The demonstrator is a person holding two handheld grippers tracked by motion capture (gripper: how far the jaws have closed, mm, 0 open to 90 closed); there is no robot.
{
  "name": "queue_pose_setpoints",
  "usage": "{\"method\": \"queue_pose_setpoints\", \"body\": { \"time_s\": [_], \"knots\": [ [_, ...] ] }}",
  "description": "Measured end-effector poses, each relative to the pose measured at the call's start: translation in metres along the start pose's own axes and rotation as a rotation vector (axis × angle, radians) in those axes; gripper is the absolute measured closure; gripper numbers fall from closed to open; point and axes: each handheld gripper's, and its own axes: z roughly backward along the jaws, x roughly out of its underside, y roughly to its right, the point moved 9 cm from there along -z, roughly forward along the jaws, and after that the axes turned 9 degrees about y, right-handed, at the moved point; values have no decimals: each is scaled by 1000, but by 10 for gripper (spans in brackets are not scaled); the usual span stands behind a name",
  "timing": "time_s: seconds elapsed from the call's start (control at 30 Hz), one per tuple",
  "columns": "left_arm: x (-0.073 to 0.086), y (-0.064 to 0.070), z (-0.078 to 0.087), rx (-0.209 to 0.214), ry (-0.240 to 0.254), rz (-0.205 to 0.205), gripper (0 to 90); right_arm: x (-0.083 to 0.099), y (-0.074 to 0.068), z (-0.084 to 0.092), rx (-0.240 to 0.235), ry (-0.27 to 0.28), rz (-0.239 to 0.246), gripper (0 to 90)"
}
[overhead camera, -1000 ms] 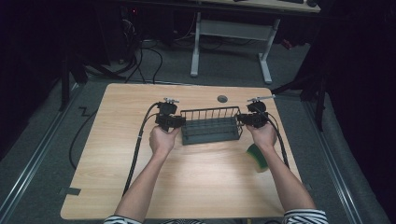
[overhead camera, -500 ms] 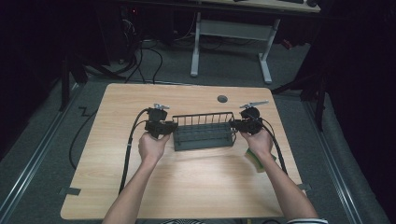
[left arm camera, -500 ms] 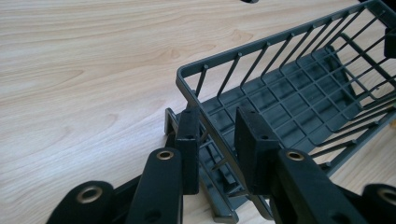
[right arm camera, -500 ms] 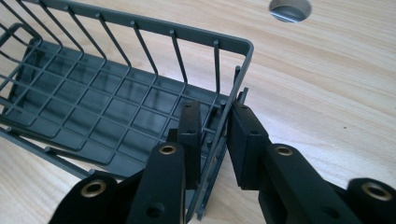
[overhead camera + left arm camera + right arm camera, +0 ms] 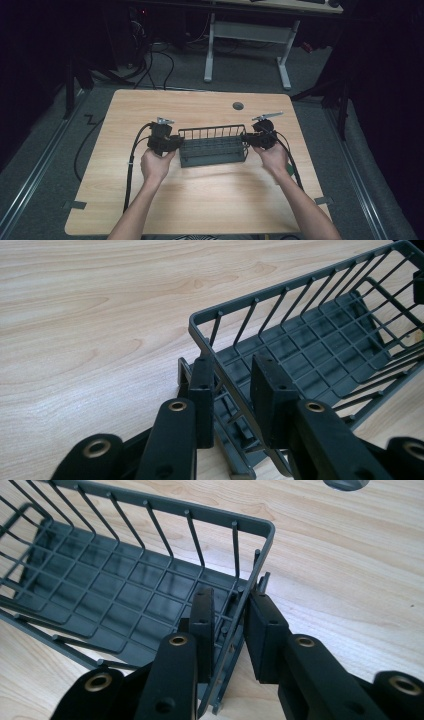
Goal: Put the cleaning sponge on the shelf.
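2 grippers hold the dark grey wire basket (image 5: 212, 146) by its short ends: our left gripper (image 5: 172, 144) clamps the left end wall and our right gripper (image 5: 248, 138) the right one. In the left gripper view the pads (image 5: 202, 390) pinch the end wall's rim. In the right gripper view the end wall sits between the pads (image 5: 262, 622), though these jaws have just been easing open slightly, so we judge that grip looser.

Compared with 1 second earlier, the basket and both hands have slid toward the left of the high view, and a green object that showed beside the right wrist is now nearly hidden. The basket now lies at the centre of the bench (image 5: 210, 200), below the round grommet (image 5: 238, 106). That reads to us as the basket being set in place, with release likely next.
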Motion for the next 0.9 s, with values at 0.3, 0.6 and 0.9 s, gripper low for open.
{"method": "queue_pose_setpoints", "body": {
  "time_s": [0.3, 0.6, 0.9],
  "knots": [
    [-1, -2, 5, -1, 45, 8, 515, -9, 4, 12, -3, 71, -34, 524],
    [2, -5, 22, 14, 105, -6, 382, -3, 21, 39, -10, 143, -57, 476],
    [16, -15, 41, -12, 185, -15, 375, 25, 41, 65, 41, 177, 17, 373]
  ]
}}
